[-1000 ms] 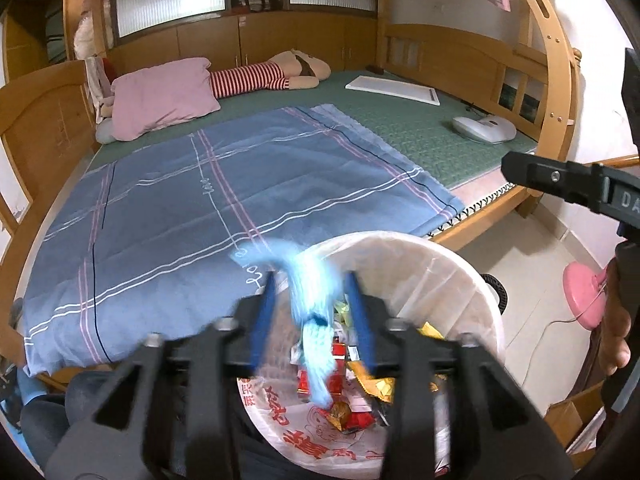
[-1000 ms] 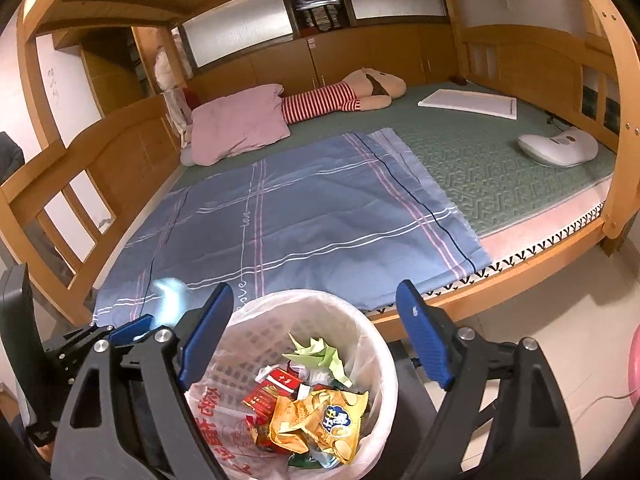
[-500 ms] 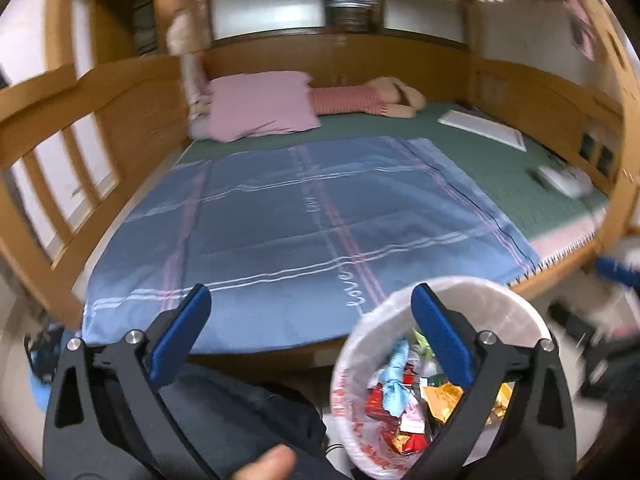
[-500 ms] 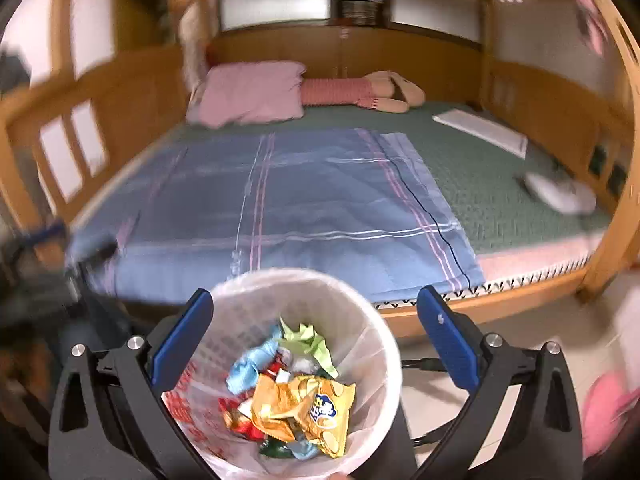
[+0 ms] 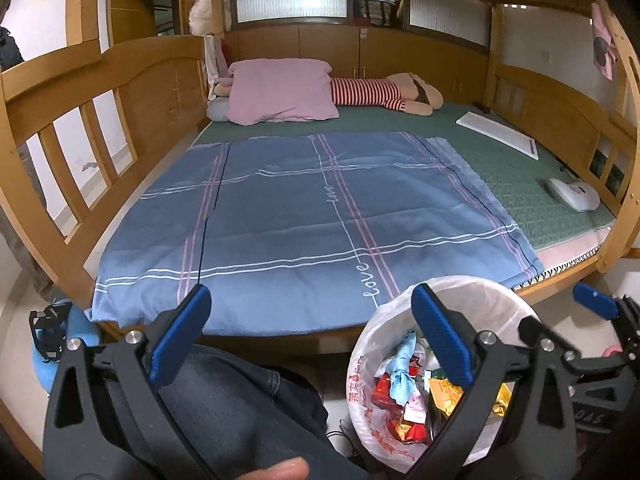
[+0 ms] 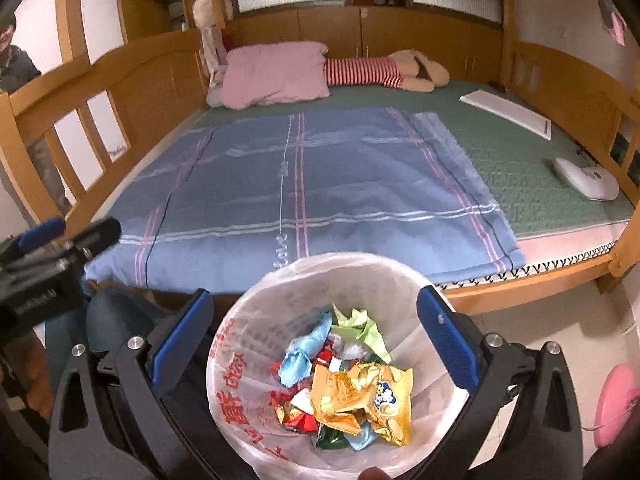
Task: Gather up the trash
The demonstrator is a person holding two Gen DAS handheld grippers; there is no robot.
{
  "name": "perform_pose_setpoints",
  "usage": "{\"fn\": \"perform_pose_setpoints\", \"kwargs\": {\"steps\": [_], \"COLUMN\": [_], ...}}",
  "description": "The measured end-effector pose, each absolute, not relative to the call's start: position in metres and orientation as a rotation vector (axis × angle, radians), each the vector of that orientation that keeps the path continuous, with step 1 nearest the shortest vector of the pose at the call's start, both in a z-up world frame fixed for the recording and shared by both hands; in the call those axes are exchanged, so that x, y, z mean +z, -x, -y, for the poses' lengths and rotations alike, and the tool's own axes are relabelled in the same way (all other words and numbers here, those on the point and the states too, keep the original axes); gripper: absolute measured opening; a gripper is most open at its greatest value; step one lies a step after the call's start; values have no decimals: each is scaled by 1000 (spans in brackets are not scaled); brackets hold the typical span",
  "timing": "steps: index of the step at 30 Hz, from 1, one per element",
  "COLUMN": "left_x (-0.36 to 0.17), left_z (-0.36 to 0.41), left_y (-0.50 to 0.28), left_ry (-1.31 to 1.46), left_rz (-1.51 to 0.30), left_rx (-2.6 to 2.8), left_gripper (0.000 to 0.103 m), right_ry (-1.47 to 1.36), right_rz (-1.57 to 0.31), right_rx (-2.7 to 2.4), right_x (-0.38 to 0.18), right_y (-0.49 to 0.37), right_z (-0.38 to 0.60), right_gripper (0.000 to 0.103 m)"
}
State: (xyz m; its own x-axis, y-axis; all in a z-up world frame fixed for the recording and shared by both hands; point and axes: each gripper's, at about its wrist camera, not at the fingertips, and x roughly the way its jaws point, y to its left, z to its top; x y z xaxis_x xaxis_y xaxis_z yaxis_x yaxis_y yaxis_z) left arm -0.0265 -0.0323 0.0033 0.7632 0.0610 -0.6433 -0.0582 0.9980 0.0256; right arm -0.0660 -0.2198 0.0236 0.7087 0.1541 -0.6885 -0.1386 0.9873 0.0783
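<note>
Dropped blue wrapper (image 6: 299,354) now lies in bin (image 6: 256,304); both tools gape wide, empty.

My left wrist camera looks forward and downward over the bed (image 5: 320,208), with the lined bin (image 5: 492,292) low on its right. My right wrist camera faces the same way, directly above that bin (image 6: 248,320), close. Both views share the bed, the pink pillow (image 5: 280,92) and the bin.
</note>
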Motion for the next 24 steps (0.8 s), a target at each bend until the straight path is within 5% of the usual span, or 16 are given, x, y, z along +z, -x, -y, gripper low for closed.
{"fn": "perform_pose_setpoints", "kwargs": {"steps": [24], "left_x": [-5], "left_z": [35], "left_y": [24], "left_ry": [8], "left_rz": [-735], "left_rx": [35], "left_gripper": [100], "right_ry": [-30], "right_rz": [-760], "right_rx": [110], "right_x": [20], "right_y": [65], "right_z": [227], "right_gripper": [100]}}
